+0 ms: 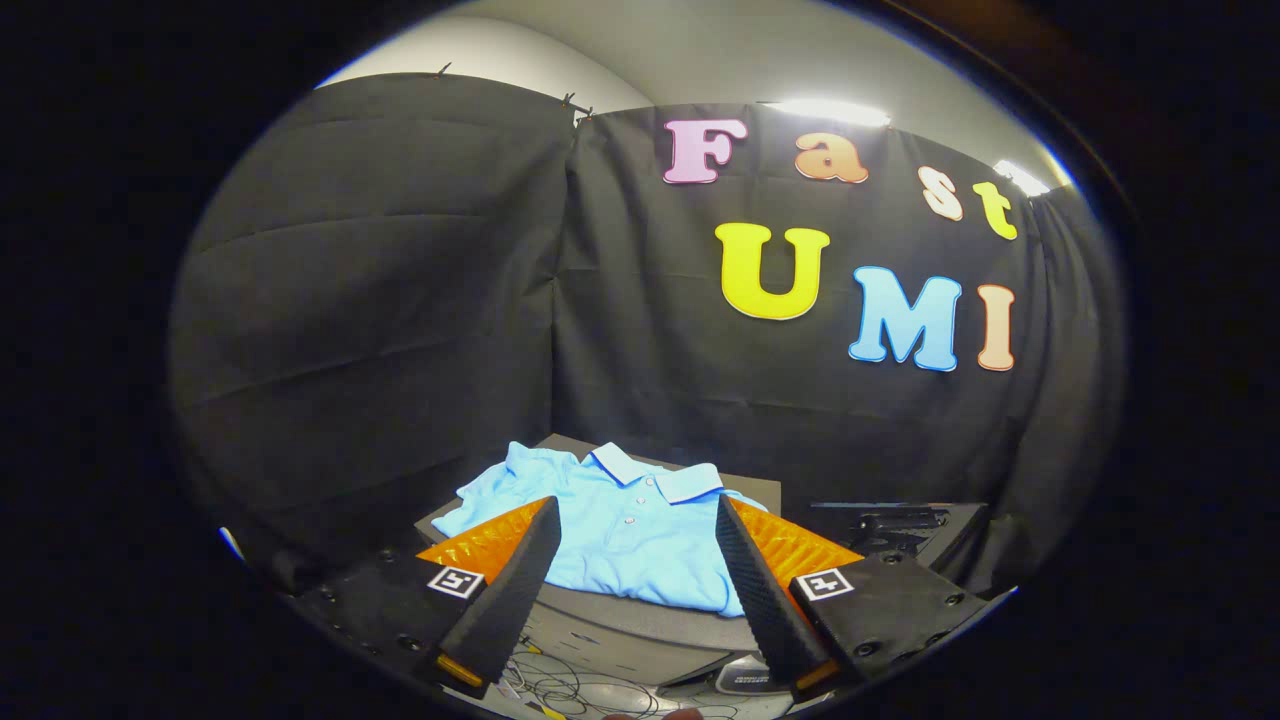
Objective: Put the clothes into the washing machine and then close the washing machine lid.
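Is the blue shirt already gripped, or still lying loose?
Loose: blue polo shirt lies flat on the grey surface, gripper open above it.

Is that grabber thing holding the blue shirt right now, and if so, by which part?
Nothing is held. The hand-held gripper is open, its fingers spread apart above the light blue polo shirt, which lies flat on a dark surface.

recording booth: black cloth walls (pixel 400 300), ceiling lights (pixel 825 110).

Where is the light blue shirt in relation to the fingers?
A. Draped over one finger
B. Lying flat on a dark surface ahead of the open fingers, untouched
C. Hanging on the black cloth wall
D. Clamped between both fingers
B: the shirt lies spread flat on the dark surface, seen through the gap of the gripper, whose fingers stand apart without pressing it.
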Demonstrator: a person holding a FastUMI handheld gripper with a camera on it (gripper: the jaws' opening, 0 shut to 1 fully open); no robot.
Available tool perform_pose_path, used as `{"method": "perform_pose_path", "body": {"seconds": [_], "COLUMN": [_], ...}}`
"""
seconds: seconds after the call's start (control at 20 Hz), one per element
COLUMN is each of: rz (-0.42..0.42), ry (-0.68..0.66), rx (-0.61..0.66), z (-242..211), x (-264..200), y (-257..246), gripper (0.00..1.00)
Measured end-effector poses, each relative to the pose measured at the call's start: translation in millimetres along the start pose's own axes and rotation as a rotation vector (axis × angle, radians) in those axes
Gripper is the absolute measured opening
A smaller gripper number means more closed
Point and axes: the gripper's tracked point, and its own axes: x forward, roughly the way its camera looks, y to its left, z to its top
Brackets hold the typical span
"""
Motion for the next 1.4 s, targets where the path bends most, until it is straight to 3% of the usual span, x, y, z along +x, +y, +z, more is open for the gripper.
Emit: {"method": "perform_pose_path", "body": {"seconds": [0.75, 1.2, 1.4], "rz": [-0.007, -0.020, -0.008], "ry": [0.244, 0.358, 0.335], "rx": [-0.062, -0.059, 0.000], "z": [-59.4, -107.0, -108.7], "x": [117.6, 146.2, 148.2], "y": [12.2, 0.5, -1.1], "gripper": [0.97, 0.98, 0.98]}}
